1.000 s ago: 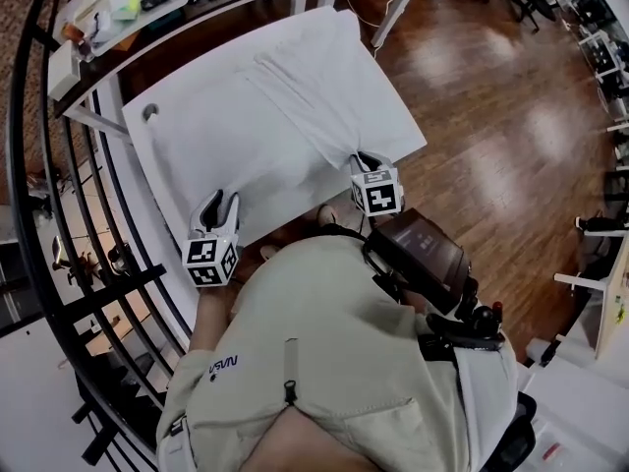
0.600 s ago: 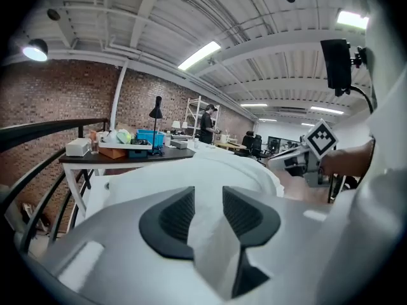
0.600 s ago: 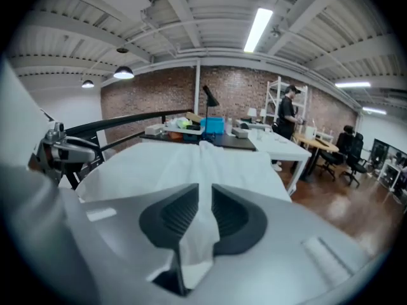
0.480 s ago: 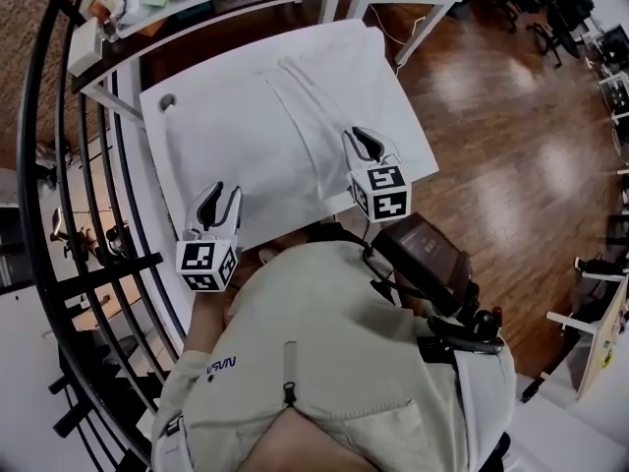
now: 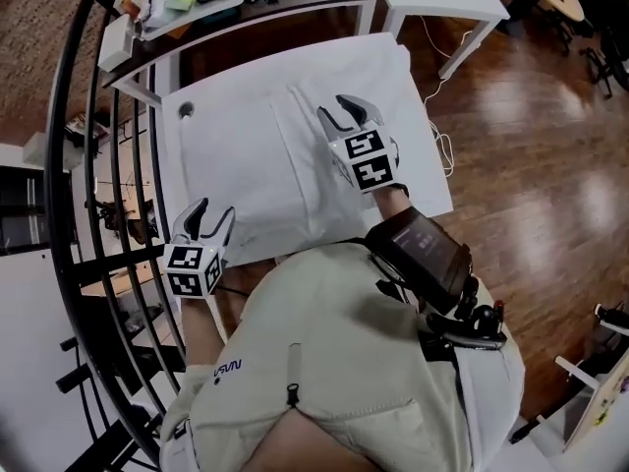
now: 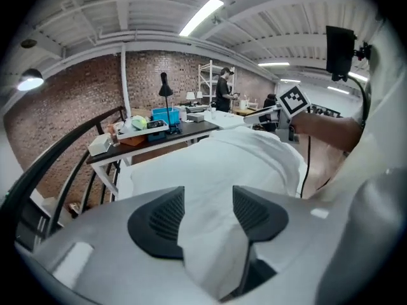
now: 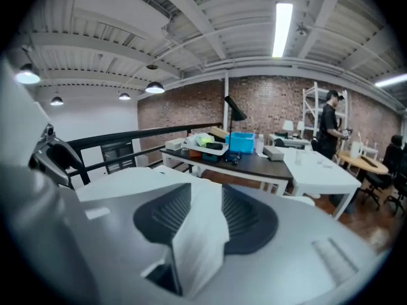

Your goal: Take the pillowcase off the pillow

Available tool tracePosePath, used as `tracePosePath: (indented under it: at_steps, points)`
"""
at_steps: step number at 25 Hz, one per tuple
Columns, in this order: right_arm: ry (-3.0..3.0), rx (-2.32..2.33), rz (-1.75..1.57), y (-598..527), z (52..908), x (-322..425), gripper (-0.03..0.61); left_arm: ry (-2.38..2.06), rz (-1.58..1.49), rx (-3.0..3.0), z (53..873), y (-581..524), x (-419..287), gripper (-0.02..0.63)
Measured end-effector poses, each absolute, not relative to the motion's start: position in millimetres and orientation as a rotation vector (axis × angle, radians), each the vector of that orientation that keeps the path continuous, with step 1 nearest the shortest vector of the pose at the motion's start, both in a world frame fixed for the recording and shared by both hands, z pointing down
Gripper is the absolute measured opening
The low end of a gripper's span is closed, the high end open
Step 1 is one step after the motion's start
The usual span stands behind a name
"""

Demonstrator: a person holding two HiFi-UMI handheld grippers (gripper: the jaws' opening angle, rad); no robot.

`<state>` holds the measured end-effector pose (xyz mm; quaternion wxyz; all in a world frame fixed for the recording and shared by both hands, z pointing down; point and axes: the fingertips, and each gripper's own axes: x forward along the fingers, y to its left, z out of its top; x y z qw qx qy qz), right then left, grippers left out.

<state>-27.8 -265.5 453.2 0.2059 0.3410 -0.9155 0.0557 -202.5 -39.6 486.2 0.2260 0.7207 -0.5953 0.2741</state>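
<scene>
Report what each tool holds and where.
Nothing firmly: left tool and right tool jaws have just been opening, with a pillowcase fold lying loose between each pair.

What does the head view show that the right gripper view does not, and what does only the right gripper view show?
Only the head view: the whole outline of the pillow, the person's beige jacket, and the marker cube on the right claw. Only the right gripper view: the ceiling lamp, the brick wall, a standing person, and a fold of white pillowcase inside that claw, which has just been opening. Both: the right claw itself and the dark table.
</scene>
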Motion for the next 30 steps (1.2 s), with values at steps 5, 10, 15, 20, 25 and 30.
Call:
tracePosePath:
  at_steps: [5,10,15,20,25,30]
  points:
    - [-2.588,0.856,0.216,-285,463,-41,0.155,-1.561,0.945,1.94,466,-41,-197,0.247]
    - [-2.545,0.805,0.231,-292,486,-51,0.169,-1.175,1.378,1.907,487,-2,-197,0.166]
    - [-2.49,0.813,0.227,-291,499,-50,0.169,-1.224,1.161,2.152,410,0,-215,0.072]
    - [-2.418,0.841,0.202,-293,512,-45,0.169,-1.618,0.627,2.501,295,-67,-228,0.052]
    - [-2.389,0.872,0.191,-294,506,-40,0.176,-1.671,0.44,2.414,359,-152,-215,0.248]
    - [-2.391,0.865,0.206,-300,497,-44,0.196,-1.647,0.633,2.254,455,-220,-200,0.296]
